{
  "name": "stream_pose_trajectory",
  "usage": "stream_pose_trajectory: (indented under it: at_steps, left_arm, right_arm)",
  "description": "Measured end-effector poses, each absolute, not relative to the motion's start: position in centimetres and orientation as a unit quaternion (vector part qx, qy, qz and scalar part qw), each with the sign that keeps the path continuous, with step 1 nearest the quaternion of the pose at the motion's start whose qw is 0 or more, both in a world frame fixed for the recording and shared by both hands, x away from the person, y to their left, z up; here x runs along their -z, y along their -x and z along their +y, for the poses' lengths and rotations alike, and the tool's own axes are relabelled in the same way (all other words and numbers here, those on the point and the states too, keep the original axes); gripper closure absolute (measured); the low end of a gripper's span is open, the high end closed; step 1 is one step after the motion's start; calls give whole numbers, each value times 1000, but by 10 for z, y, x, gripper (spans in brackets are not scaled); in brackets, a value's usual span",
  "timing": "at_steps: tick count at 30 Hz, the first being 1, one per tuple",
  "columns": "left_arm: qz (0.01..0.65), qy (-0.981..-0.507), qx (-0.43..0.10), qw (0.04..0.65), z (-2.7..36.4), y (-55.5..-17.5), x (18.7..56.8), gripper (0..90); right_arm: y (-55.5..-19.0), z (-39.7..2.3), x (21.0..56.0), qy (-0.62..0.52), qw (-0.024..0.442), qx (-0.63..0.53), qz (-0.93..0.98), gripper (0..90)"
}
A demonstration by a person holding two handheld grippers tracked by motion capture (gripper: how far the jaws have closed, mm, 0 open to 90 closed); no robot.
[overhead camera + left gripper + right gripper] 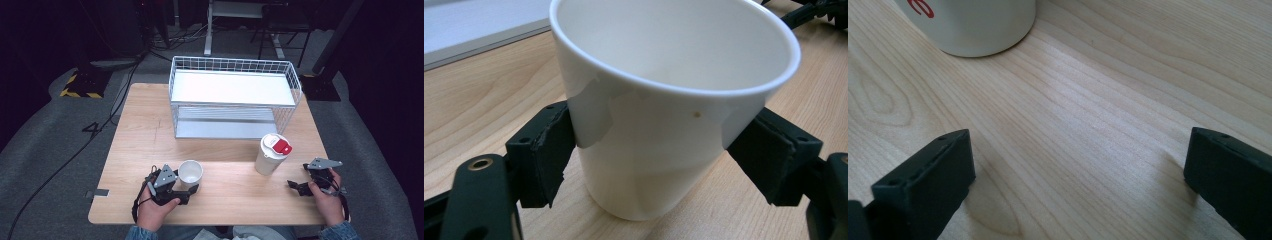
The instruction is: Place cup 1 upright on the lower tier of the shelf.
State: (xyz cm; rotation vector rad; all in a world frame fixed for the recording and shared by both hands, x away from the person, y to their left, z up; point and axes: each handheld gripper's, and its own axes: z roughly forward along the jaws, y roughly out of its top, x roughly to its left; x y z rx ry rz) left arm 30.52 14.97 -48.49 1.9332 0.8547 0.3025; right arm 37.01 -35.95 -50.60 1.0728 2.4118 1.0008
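An empty white cup stands upright on the wooden table near its front left. My left gripper is shut on the cup's lower wall, one pad pressing each side. A white lidded tumbler with a red flip tab stands at the front right; its base is in the top left of the right gripper view. Just right of it, my right gripper rests low over bare wood, open, with nothing between its jaws.
A white wire basket shelf with two levels stands at the back middle of the table. Bare wood lies between the cup and the tumbler. Beyond the table, cables and stand bases lie on the grey floor.
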Motion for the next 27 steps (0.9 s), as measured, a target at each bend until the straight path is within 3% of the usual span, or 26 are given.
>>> stream_pose_trajectory:
  at_steps: [27]
  left_arm:
    - [315, -806, -115, 487, 124, -327, 445, 218]
  right_arm:
    - [-370, -360, 506, -375, 159, -350, 844, 0]
